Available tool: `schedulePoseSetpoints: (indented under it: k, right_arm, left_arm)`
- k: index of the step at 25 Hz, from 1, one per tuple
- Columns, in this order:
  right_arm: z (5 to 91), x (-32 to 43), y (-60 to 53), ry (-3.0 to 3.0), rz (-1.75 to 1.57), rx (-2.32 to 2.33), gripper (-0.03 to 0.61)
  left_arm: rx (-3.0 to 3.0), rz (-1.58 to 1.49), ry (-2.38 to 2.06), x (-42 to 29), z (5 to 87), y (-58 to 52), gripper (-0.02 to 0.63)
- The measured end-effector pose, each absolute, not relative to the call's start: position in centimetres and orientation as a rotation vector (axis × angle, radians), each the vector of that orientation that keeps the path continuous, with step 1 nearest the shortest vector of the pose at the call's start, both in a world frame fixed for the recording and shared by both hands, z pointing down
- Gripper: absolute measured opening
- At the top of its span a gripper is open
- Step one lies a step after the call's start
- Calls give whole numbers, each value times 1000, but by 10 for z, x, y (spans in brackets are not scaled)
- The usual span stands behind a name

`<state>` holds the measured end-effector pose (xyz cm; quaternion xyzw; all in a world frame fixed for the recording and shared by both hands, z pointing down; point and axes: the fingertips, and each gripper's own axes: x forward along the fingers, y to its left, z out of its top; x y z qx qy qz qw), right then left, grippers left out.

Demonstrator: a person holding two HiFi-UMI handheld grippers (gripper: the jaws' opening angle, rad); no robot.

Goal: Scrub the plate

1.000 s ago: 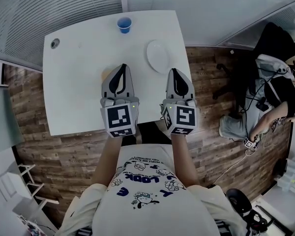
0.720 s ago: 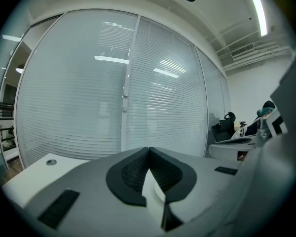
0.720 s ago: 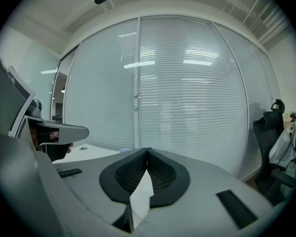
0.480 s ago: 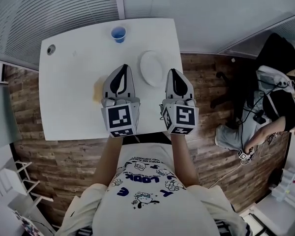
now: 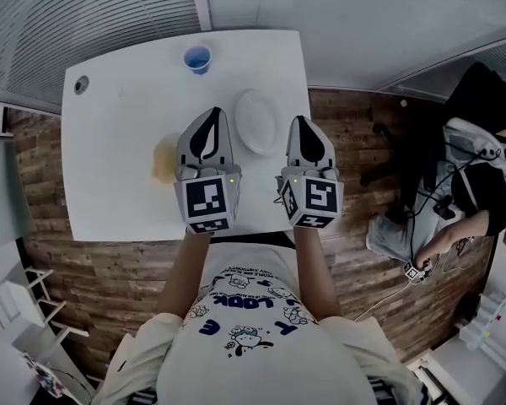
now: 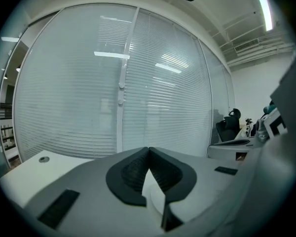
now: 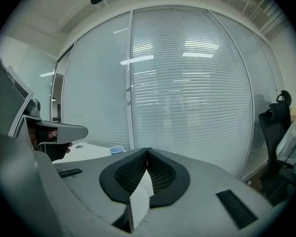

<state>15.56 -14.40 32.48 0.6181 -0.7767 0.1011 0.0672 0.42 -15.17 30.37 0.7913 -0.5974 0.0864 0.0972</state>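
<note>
A white plate lies on the white table, right of its middle. It shows between the tips of my two grippers. A yellow sponge rests on the table just left of my left gripper. That gripper is shut and holds nothing; its jaws meet at the tip in the left gripper view. My right gripper hangs near the table's right edge, also shut and empty. Both grippers are held side by side above the table's near half.
A blue cup stands at the table's far edge and also shows in the right gripper view. A round hole sits in the far left corner. Window blinds run behind the table. A seated person is off to the right.
Both grippers have come forward over the table. The plate now shows nearer, between their tips, and the sponge has come into full view left of the left gripper. Both jaws stay shut.
</note>
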Motion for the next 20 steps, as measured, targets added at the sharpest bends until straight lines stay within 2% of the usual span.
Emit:
schedulePoseSetpoints:
  k: [20]
  right_arm:
    - [374, 115, -151, -2274, 458, 1796, -6]
  left_arm:
    - [2208, 379, -1721, -42, 360, -148, 28]
